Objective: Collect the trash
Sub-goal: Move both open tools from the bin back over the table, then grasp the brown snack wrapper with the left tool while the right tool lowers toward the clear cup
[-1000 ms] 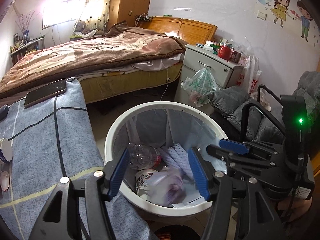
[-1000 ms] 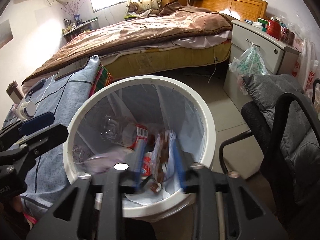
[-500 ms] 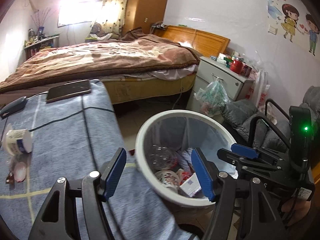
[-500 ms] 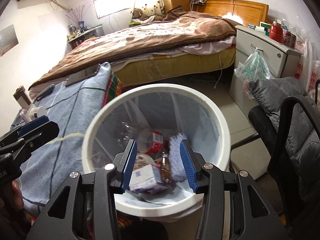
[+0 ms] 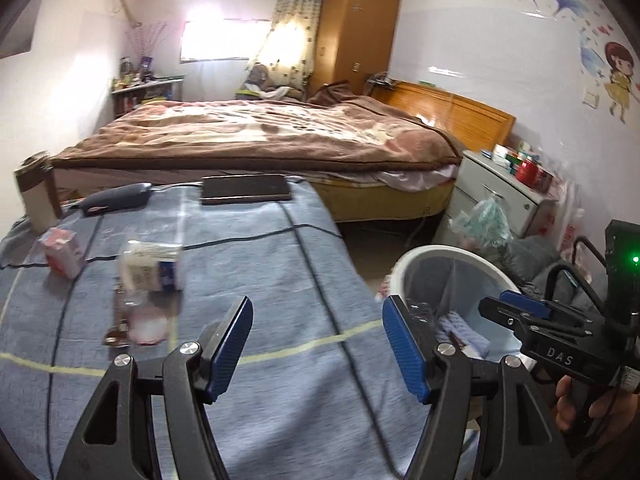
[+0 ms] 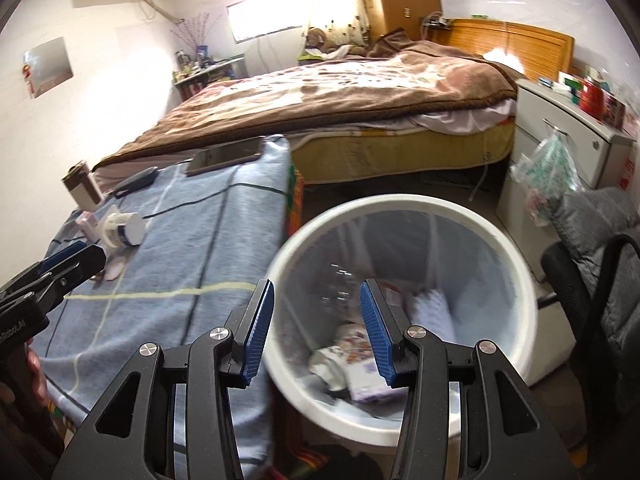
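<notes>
My left gripper [image 5: 318,344] is open and empty above the blue checked tablecloth [image 5: 280,280]. Ahead to its left on the cloth lie a white jar [image 5: 150,266] on its side, a small red-and-white carton [image 5: 62,256] and a pink wrapper [image 5: 148,326]. The white bin [image 5: 448,254] stands off the table's right edge. My right gripper [image 6: 318,328] hangs open over the left rim of the bin [image 6: 400,204], with nothing between its pads. Cartons and wrappers [image 6: 360,376] lie in the bin. The left gripper [image 6: 68,260] shows at that view's left, near the jar [image 6: 124,232].
A phone [image 5: 246,188], a dark case [image 5: 116,200] and a tin [image 5: 34,192] sit at the table's far end. Behind it is a bed [image 5: 260,136]. A nightstand [image 6: 568,136] with a hanging bag [image 6: 548,172] and a cushioned chair [image 6: 600,248] flank the bin.
Both grippers have swung left, away from over the bin and toward the table. The right jaws held a wrapper a second ago; now they stand wider and empty, and more trash lies in the bin.
</notes>
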A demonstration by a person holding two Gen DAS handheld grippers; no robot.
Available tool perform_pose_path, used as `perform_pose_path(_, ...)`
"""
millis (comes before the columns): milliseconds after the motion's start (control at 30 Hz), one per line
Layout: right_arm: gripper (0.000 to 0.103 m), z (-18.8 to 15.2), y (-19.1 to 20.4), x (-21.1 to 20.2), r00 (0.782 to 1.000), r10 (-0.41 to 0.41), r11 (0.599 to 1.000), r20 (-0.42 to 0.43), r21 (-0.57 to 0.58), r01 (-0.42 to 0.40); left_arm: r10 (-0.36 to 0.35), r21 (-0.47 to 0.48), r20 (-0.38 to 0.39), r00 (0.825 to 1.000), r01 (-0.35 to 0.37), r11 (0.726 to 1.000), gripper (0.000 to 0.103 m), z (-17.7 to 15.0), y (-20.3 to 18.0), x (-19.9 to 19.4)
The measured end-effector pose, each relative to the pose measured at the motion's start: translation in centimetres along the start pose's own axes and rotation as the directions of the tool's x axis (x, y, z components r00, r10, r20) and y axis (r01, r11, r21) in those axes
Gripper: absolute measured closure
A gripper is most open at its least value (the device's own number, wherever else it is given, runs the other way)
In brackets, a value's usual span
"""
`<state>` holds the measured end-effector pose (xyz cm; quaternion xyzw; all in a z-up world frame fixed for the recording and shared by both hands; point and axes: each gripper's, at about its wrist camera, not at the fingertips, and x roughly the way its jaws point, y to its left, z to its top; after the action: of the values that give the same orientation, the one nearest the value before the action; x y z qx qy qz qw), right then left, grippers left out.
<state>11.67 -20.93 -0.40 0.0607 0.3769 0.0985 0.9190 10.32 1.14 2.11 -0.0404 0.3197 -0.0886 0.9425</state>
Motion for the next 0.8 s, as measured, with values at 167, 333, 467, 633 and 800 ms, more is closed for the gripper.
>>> perform_pose_path(167, 0.056, 0.3, 2.4, 0.7, 0.999, 0.041, 0.998, -0.004, -0.04, -0.041, 0.047, -0.036, 0.01, 0.999, -0.046, 0.998, 0.033, -0.4, 3.1, -1.2)
perform_pose_path(333, 0.056, 0.7, 5.0, 1.7, 0.997, 0.081, 0.993, -0.013, -0.084, -0.082, 0.103, -0.088, 0.018, 0.995, -0.101, 0.991, 0.033, -0.7, 6.8, -2.3)
perform_pose_path(467, 0.056, 1.0, 6.9, 2.6, 0.992, 0.12, 0.987, -0.027, -0.108, -0.122, 0.152, -0.132, 0.012, 0.988, -0.149, 0.98, 0.033, -1.0, 9.9, -3.0)
perform_pose_path(633, 0.056, 0.9, 9.7, 3.8, 0.986, 0.161, 0.975, -0.052, -0.148, -0.167, 0.192, -0.181, -0.018, 0.981, -0.192, 0.965, 0.032, -1.9, 13.2, -3.0)
perform_pose_path(800, 0.056, 0.8, 11.5, 4.8, 0.982, 0.174, 0.969, -0.08, -0.166, -0.185, 0.21, -0.191, -0.075, 0.975, -0.221, 0.956, 0.032, -2.8, 15.4, -1.7)
